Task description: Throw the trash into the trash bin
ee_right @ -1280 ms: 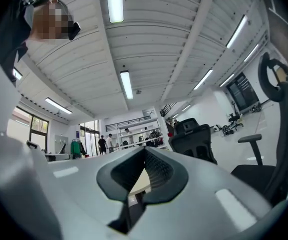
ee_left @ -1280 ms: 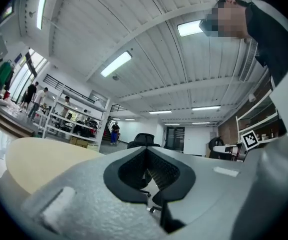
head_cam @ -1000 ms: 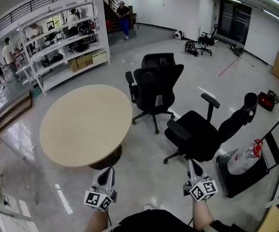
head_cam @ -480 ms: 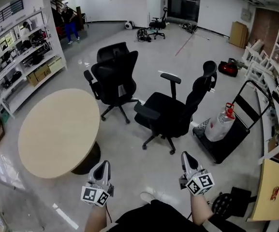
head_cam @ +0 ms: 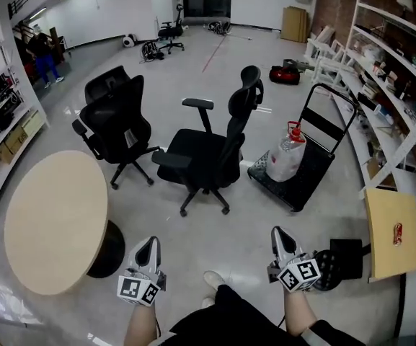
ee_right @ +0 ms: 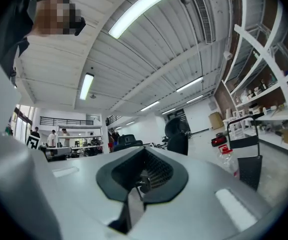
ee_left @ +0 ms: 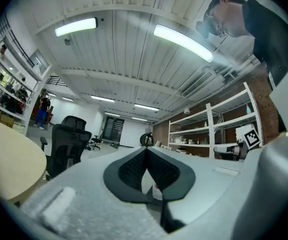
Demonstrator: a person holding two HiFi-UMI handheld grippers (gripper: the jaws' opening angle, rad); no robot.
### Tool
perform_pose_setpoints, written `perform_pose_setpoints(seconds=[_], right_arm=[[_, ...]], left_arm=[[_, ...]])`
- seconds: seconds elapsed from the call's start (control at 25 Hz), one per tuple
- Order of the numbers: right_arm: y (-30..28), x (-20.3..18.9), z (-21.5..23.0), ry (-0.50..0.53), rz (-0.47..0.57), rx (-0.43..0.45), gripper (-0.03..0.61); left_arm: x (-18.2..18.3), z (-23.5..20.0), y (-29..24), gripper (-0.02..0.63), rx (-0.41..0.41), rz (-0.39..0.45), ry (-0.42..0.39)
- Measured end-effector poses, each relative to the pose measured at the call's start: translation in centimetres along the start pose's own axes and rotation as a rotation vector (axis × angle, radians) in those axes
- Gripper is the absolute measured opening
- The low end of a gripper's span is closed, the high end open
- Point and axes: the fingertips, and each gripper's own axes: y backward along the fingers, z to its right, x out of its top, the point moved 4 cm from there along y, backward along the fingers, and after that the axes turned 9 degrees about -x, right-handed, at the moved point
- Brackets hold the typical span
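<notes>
The left gripper [head_cam: 148, 243] and the right gripper [head_cam: 278, 233] are held low and level over the glossy grey floor [head_cam: 193, 244], side by side but apart, each with its marker cube towards the person. In the left gripper view the fingers [ee_left: 134, 166] are clenched, their tips meeting, and nothing is pinched between them. In the right gripper view the fingers [ee_right: 156, 171] are likewise clenched together and grasp nothing.

To the left, near the left gripper, stands a round beige worktop [head_cam: 49, 218] on a dark base. Beyond the grippers are 2 black office chairs: one [head_cam: 117, 125] further left, the other [head_cam: 208, 157] nearer the middle, with its high back turned to the right. Just right of that chair a black platform cart [head_cam: 305, 187] stands with its handle upright, and a clear plastic bottle [head_cam: 287, 157] with a red cap rests on its deck.

Which thing is the trash, and where the bin stands, I cannot tell; neither gripper holds any.

White shelving [head_cam: 399, 63] runs along the right wall. A tan board [head_cam: 390, 231] with a small red mark lies at the near right, and a black object [head_cam: 343, 260] sits just beside the right gripper. A red bag [head_cam: 285, 74] lies far off on the floor, and a person in blue trousers [head_cam: 43, 55] stands at the far left.
</notes>
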Motion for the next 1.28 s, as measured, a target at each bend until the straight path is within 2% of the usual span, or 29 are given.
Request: perform_pose_setpoints(seconds=[0.28,0.64,1.08,1.28], right_arm=[[4.3,0.8,2.4,0.02,0.029,-0.113,0.005],[8.4,2.5,7.1,0.016,0.068,-0.243,0.005],[16.6,8.4,16.7,0.083,0.151,-0.419,0.005],[21.1,9.2,21.1,0.066,0.167,-0.53,0.005]], left_arm=[[-1.4,3.1,-3.9,0.003,-0.146,-0.021,0.031],[-1.6,7.4,-9.5,0.003,-0.276,-0.03,0.032],[-2.5,18.3,-18.6,0.003,-0.448,-0.012,0.064],[-3.5,24.2,-21.8,0.003,-0.552,-0.022,0.139]])
